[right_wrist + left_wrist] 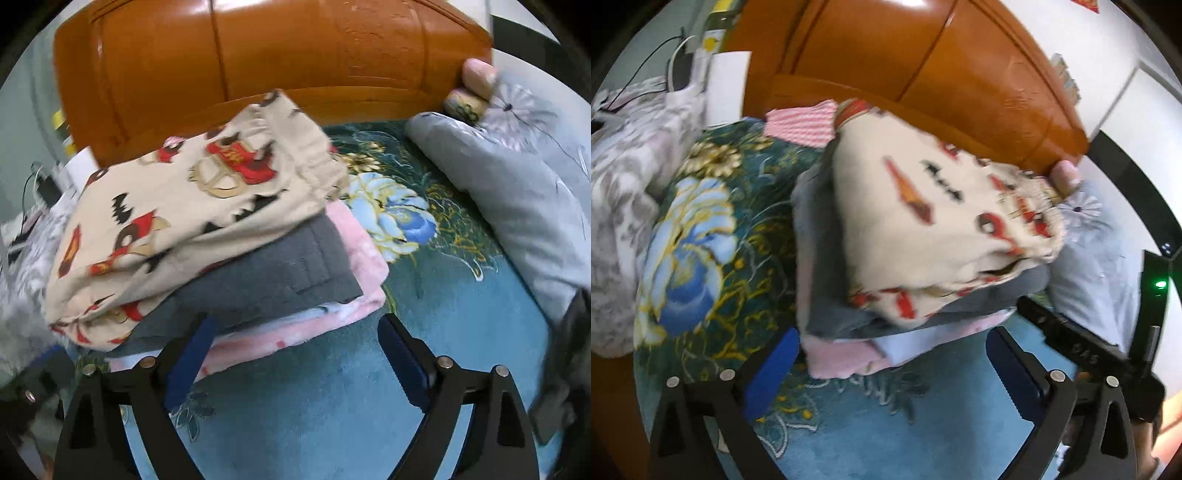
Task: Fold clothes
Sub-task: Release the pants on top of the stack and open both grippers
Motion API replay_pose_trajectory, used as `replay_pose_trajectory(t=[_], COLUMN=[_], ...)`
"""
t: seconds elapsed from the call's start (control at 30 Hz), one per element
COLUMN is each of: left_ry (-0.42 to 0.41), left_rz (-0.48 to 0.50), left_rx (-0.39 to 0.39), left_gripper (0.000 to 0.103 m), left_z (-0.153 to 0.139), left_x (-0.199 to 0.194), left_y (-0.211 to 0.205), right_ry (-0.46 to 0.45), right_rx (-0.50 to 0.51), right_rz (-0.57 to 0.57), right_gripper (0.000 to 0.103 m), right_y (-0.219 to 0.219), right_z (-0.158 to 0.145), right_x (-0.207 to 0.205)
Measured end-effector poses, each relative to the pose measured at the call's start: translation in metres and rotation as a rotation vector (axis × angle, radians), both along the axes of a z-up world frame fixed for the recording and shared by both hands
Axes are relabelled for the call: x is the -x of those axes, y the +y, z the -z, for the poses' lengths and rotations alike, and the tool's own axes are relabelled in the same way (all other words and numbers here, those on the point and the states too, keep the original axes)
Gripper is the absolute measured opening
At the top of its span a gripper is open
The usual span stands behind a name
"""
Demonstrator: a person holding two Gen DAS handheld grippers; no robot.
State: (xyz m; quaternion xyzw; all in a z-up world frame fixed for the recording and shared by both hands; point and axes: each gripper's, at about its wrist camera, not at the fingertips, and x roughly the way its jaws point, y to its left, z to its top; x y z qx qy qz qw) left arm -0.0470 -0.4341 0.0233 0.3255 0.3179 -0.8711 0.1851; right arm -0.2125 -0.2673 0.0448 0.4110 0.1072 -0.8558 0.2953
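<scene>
A stack of folded clothes lies on the teal flowered blanket (713,236). On top is a cream garment with red and black prints (923,229) (177,229). Under it are a grey garment (273,280) and a pink one (354,251). My left gripper (892,343) is open, and the stack's near pink corner (842,358) lies between its blue pads (768,373) without being pinched. My right gripper (295,325) is open too, its fingers (188,362) astride the pink front edge of the stack.
An orange wooden headboard (258,55) rises right behind the stack. A grey flowered pillow (517,192) lies to the right and a crumpled pale quilt (624,192) to the left. A pink striped cloth (801,123) sits behind the stack. Cables and a charger (679,70) are at far left.
</scene>
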Motion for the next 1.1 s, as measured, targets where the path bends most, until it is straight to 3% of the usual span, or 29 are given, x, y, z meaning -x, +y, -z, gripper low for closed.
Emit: replay_pose_trajectory(t=[0.13, 0.33, 0.7, 0.93, 1.1], left_ry=[-0.022, 0.01, -0.051, -0.054, -0.049], left_rz=[-0.005, 0.034, -0.013, -0.04, -0.053], left_rx=[0.01, -0.022, 0.054, 0.165, 0.184], left_gripper=[0.103, 0.103, 0.103, 0.103, 0.103], left_z=[0.013, 0.027, 0.041, 0.039, 0.039], left_x=[0.004, 0.007, 0.013, 0.015, 0.016], left_y=[0.002, 0.006, 0.01, 0.014, 0.014], right_ry=[0.037, 0.062, 0.087, 0.076, 0.069], right_rx=[-0.007, -0.005, -0.001, -0.01, -0.009], right_rz=[0.009, -0.008, -0.022, -0.029, -0.023], right_gripper=[0.097, 0.099, 0.1, 0.1, 0.1], right_y=[-0.003, -0.007, -0.014, -0.018, -0.02], right_z=[0.005, 0.015, 0.03, 0.039, 0.041], right_x=[-0.001, -0.006, -0.012, -0.016, -0.013])
